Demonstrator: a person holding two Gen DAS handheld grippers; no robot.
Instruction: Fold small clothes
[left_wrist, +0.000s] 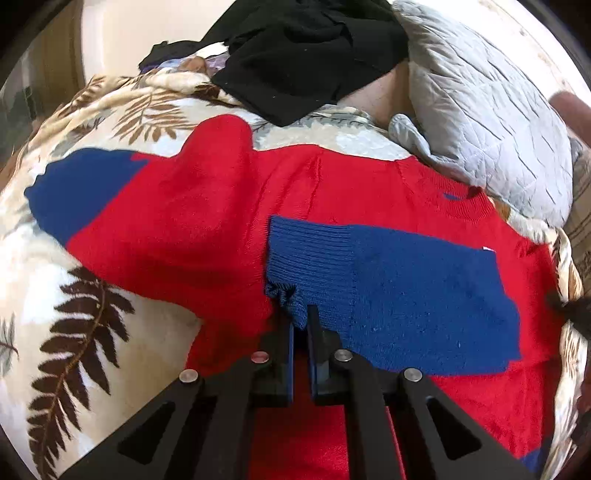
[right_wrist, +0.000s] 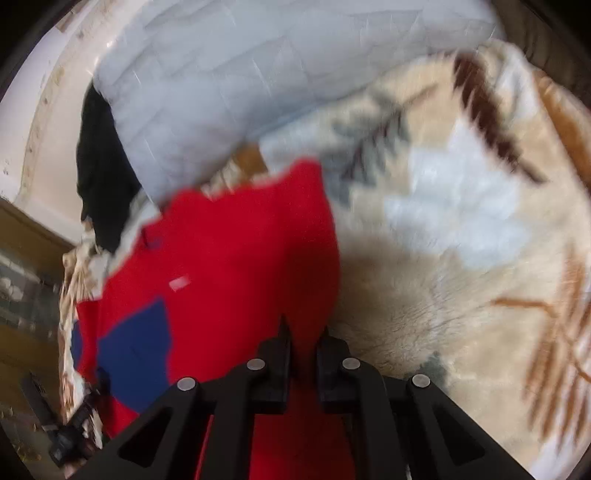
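A small red sweater (left_wrist: 207, 221) with blue sleeves lies spread on a leaf-print blanket (left_wrist: 74, 332). One blue sleeve (left_wrist: 406, 288) is folded across the red body. My left gripper (left_wrist: 300, 314) is shut on that sleeve's ribbed blue cuff (left_wrist: 288, 295). The other sleeve ends in blue (left_wrist: 81, 188) at the far left. In the blurred right wrist view, my right gripper (right_wrist: 304, 332) is shut on the sweater's red cloth (right_wrist: 240, 258), near its right edge, over the blanket (right_wrist: 461, 258).
A pile of black clothes (left_wrist: 306, 55) lies at the far side. A grey quilted pillow (left_wrist: 480, 110) lies at the right and shows in the right wrist view (right_wrist: 229, 74). The bed's edge and the floor lie left in the right wrist view.
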